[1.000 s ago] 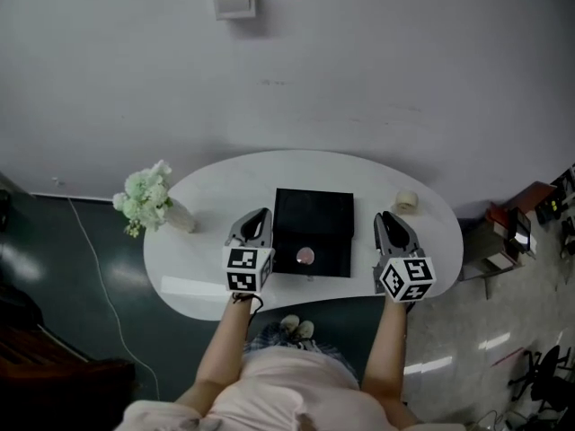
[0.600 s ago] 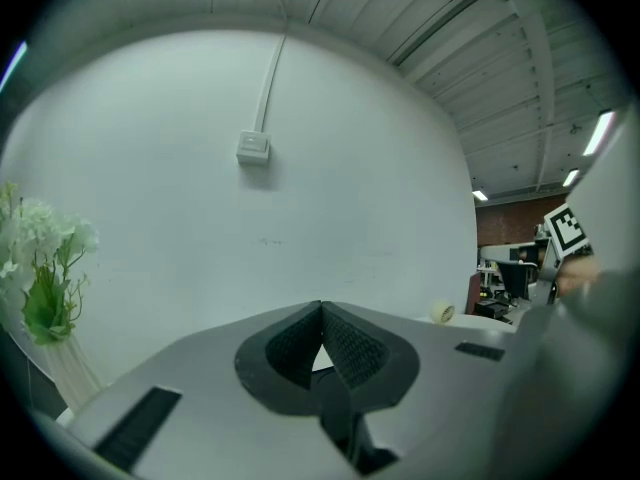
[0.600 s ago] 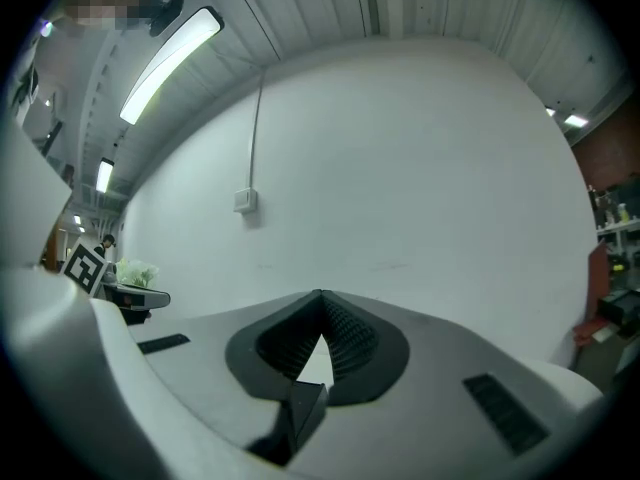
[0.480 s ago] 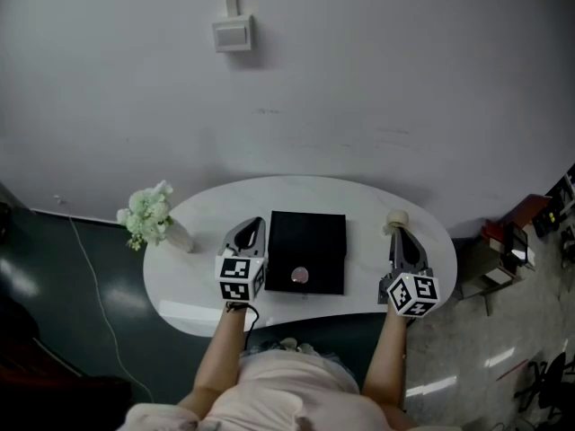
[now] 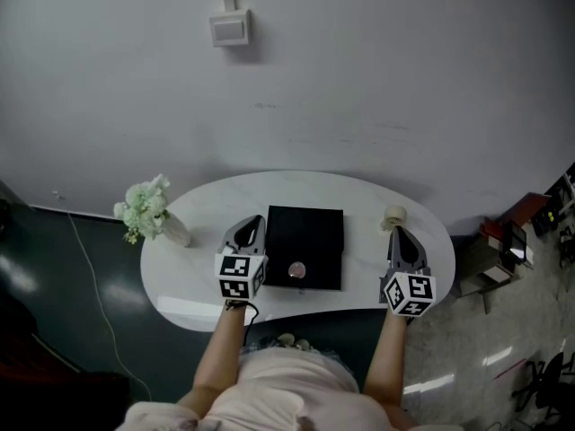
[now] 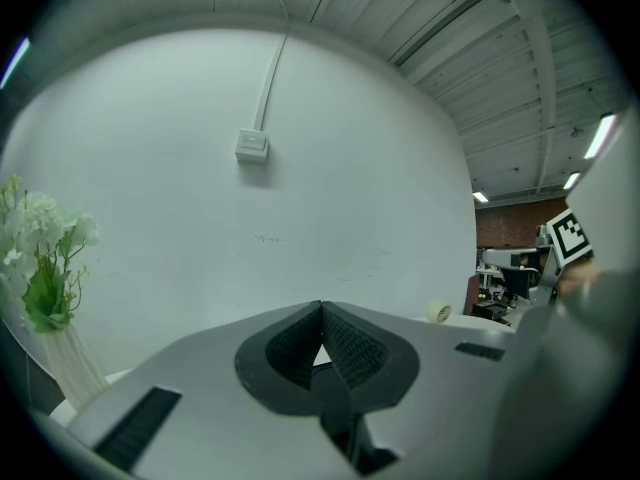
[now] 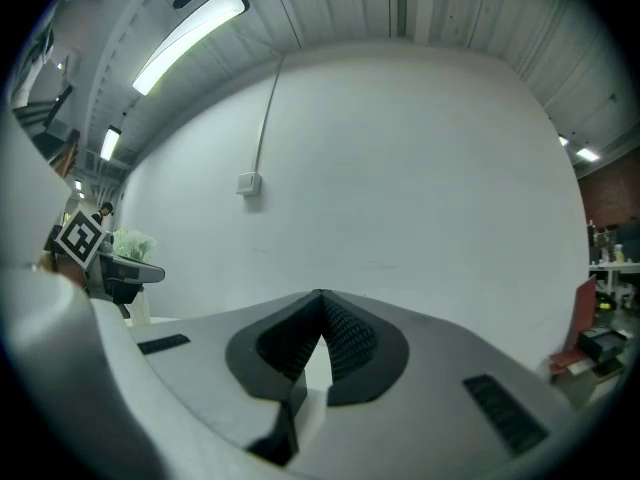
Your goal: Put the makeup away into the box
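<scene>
Looking down through the head camera, I see a white, glossy, bean-shaped table (image 5: 359,196) set against a plain pale wall (image 5: 377,79). The floor (image 5: 72,277) is dark green to the left and lighter grey to the right. A small grey switch box (image 5: 230,27) sits high on the wall, with a conduit running up from it. At the table's left end a bunch of white flowers (image 5: 144,206) stands in a pale vase. Near the far right edge lies a small cream roll (image 5: 393,215), just beyond the tips of my right gripper (image 5: 395,233).

The box (image 5: 305,236) is a flat black square at the middle of the table, between the two grippers. The makeup (image 5: 296,270), a small round pinkish thing, sits within the box's outline by its near edge. I cannot tell whether it rests on a lid or inside, and it is too small to make out further. The clutter at the right of the head view is cut off and indistinct.

My left gripper (image 5: 254,223) is just beside the box's left edge. In its own view the ribbed black pads (image 6: 350,344) meet at the tips with nothing between them. The right gripper's jaws are likewise clenched on nothing.
</scene>
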Available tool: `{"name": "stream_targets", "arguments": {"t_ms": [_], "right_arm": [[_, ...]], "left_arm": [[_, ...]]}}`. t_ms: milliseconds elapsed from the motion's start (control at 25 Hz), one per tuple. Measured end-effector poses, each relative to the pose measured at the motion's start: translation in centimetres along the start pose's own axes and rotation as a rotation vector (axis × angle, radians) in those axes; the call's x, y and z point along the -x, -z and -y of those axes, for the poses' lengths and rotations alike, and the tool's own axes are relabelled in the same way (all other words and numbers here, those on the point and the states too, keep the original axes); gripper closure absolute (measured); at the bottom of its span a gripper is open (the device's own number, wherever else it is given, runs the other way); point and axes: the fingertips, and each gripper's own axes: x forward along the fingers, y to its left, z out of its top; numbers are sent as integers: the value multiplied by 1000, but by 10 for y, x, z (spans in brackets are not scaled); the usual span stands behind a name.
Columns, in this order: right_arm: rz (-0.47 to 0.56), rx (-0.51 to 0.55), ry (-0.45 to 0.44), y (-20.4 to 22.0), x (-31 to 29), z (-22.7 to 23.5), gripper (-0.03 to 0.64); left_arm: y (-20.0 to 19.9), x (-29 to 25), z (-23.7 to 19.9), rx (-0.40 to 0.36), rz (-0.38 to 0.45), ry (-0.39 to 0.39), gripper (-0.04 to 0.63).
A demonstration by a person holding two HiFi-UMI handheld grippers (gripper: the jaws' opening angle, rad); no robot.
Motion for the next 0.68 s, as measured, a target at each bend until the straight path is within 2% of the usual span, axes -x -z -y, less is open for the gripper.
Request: {"name": "stream_targets", "arguments": {"t_ms": [680], "right_arm": [[-25,-19,4,9,5,-2,603]], "left_arm": [[9,6,-3,25,-21,-2,569]]}}
